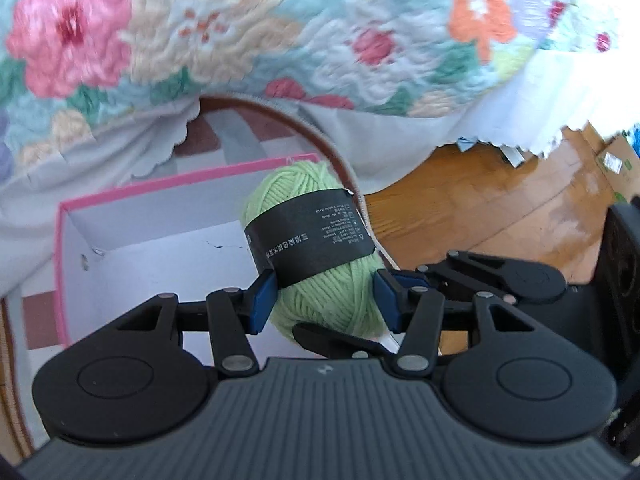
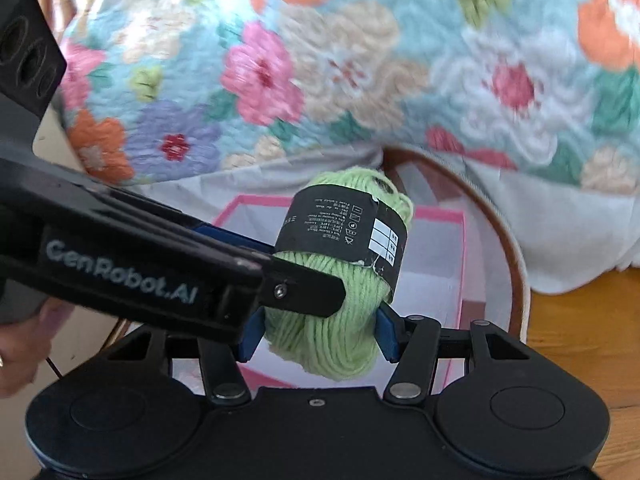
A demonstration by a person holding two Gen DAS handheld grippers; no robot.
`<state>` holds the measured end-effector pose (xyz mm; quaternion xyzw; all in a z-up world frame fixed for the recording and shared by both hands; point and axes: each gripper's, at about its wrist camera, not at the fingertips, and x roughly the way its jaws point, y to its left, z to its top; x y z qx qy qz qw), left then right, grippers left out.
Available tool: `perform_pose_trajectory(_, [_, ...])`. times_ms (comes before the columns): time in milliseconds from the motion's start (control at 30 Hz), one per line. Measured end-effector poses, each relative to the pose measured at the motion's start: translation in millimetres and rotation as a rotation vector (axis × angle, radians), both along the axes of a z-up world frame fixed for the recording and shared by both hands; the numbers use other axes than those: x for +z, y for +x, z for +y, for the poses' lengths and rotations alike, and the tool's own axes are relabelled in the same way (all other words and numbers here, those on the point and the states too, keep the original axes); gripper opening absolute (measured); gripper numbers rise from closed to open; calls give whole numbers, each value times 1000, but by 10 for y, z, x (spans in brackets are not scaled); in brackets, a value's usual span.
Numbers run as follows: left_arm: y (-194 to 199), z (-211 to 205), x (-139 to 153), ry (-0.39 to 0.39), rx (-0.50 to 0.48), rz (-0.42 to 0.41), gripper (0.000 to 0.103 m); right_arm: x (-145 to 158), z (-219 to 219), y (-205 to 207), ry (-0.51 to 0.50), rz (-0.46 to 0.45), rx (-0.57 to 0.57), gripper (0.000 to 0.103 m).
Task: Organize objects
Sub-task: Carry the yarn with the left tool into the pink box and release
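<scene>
A quilted floral bedspread (image 1: 248, 32) in pink, orange, cream and pale blue is filling the background in both wrist views, draping down behind a round wood-rimmed tray with a checked lining (image 1: 256, 128), and wooden floorboards (image 1: 472, 208) are shining off to the right. Front and centre, a ball of light green yarn with a black paper band (image 1: 316, 248) is hanging in the air above an open white cardboard box with a pink rim (image 1: 168, 224), which is sitting in that tray. The left hand-held gripper (image 1: 326, 300) is pinching the lower end of the yarn between its blue pads, and the right hand-held gripper (image 2: 320, 334) is closing on the same end from its own side, so both are gripping one ball at once; from the right wrist the left tool is crossing the frame as a long black body. It looks like a handover or a shared carry, though which of the two is hard to call. As for progress, the visible part of the box interior is showing bare, so the yarn is not yet stowed and lowering and releasing it are what is left, I judge. Reading the writing: the left tool's side is showing "GenRobot.AI" in pale letters, while the band is carrying small white print, care symbols and a white grid, all too small to read.
</scene>
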<state>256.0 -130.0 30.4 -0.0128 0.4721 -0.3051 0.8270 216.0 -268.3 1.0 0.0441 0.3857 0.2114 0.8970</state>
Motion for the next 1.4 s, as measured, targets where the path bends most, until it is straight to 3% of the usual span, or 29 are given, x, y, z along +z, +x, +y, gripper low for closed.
perform_pose_trajectory(200, [260,-40,-460,-18,-17,137,51,-369,25,124,-28,76,-26,61])
perform_pose_trajectory(367, [336,-29,-672,-22,-10,183,52,-528,76,167,-68,91,-22,61])
perform_pose_trajectory(667, [442,17,-1039,-50,30,268,51,-639,182,205,-199,108,24,66])
perform_pose_trajectory(800, [440,19,-1208,-41,31,309,45,-564,103,174,-146,109,41,61])
perform_pose_trajectory(833, [427,18,-1218,-52,35,301,45,-539,66,149,-134,93,19,60])
perform_pose_trajectory(900, [417,-24,-1203,-45,28,283,42,-511,2,113,-84,97,-3,50])
perform_pose_trajectory(1033, [437,-99,-1227,-42,20,275,41,-468,18,46,-104,61,18,50])
perform_pose_trajectory(1200, [482,-185,-1289,-100,37,303,41,-562,-54,76,-81,101,0,46])
perform_pose_trajectory(1400, [434,-259,-1146,-3,45,235,44,-573,-64,33,-68,79,-16,47])
